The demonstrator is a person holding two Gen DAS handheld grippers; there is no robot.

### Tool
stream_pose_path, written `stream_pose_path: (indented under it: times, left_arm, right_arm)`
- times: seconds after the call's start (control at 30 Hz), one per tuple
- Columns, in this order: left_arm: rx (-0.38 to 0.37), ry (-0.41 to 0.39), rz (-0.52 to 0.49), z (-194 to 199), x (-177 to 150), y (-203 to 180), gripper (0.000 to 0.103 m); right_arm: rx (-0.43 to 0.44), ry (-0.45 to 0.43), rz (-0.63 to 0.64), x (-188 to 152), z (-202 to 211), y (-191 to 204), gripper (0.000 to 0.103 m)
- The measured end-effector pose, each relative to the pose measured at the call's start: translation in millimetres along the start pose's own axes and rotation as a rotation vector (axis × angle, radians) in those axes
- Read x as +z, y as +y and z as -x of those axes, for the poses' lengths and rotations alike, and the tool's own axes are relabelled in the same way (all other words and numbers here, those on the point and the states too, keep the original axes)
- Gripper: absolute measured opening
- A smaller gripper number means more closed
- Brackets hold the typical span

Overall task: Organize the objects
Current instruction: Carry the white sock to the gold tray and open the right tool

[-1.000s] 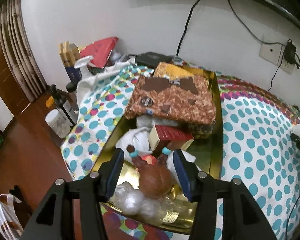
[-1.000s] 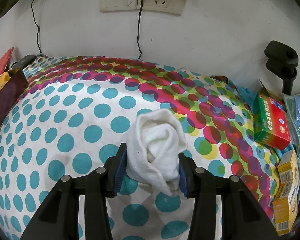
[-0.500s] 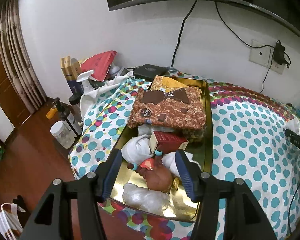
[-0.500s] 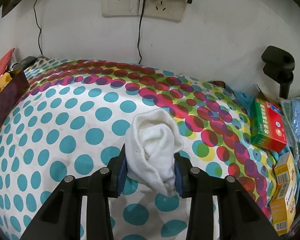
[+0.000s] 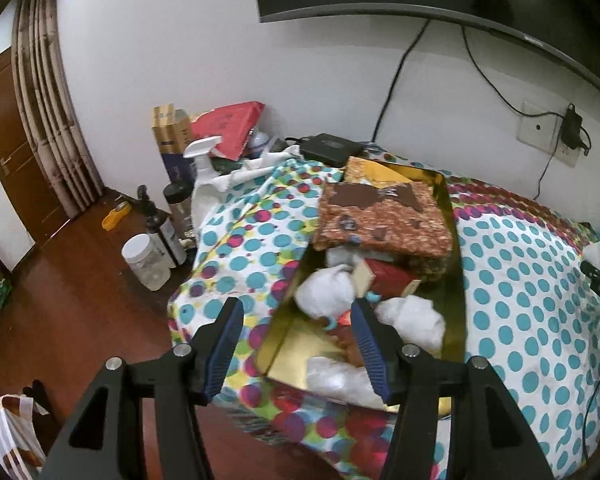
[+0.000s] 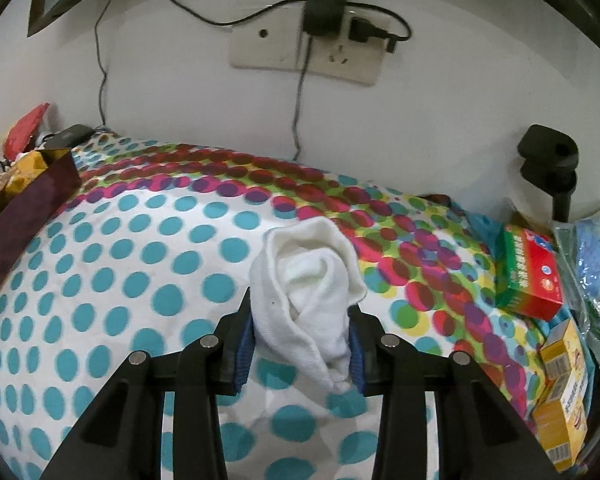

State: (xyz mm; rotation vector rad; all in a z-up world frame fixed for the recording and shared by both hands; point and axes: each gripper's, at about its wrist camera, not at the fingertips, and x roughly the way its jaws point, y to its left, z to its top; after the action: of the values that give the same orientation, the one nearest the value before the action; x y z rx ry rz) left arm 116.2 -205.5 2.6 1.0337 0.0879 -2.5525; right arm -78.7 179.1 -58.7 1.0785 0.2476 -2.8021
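Observation:
My right gripper (image 6: 300, 336) is shut on a rolled white cloth (image 6: 304, 280) and holds it just above the dotted tablecloth (image 6: 112, 280). My left gripper (image 5: 296, 344) is open and empty, raised above the near left corner of a gold tray (image 5: 454, 280). The tray holds a brown patterned box (image 5: 384, 216), a red box (image 5: 392, 280), white cloth bundles (image 5: 324, 292), a brown toy partly hidden behind my right finger, and a clear plastic bag (image 5: 336, 376).
Green-red box (image 6: 528, 272) and yellow boxes (image 6: 564, 384) lie at the table's right edge. A black stand (image 6: 548, 160) and wall socket (image 6: 308, 52) are behind. Bottles and a jar (image 5: 146, 256) stand on the floor left of the table.
My left gripper has pulled back, up and to the left, away from the brown toy in the tray. My right gripper has closed tighter on the cloth and lifted it slightly.

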Motion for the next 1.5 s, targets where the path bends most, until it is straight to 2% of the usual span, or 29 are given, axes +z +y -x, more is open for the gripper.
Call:
stream_pose_path:
  times: [0.13,0.33,0.47,0.67,0.93,1.27,1.43,1.5]
  left_arm:
    - [0.001,-0.006,0.031,3.4,-3.7,15.4,0.057]
    - [-0.001,-0.021,0.067,8.0,-5.0,29.6,0.057]
    - [-0.002,-0.023,0.082,8.2,-5.8,37.0,0.057]
    - [0.007,-0.029,0.089,9.8,-7.5,44.9,0.057]
    - [0.019,-0.02,0.104,7.3,-6.8,55.8,0.057]
    - [0.015,0.019,0.094,0.5,-6.6,56.4,0.057]
    - [0.038,0.034,0.061,-0.8,-5.6,52.9,0.058]
    - [0.036,0.046,0.066,-0.9,-5.4,54.4,0.065]
  right_arm:
    - [0.095,-0.037,0.014,12.5,21.5,31.9,0.036]
    - [0.303,-0.093,0.12,35.5,69.0,118.6,0.036]
    - [0.445,-0.088,0.195,38.2,90.0,183.3,0.036]
    - [0.541,-0.047,0.273,26.7,96.7,247.2,0.036]
    - [0.562,0.019,0.313,11.7,86.6,289.1,0.037]
    - [0.535,0.085,0.296,3.5,70.4,303.7,0.039]
    - [0.502,0.077,0.321,2.4,70.4,312.0,0.042]
    - [0.492,0.082,0.32,2.4,69.6,313.6,0.042]
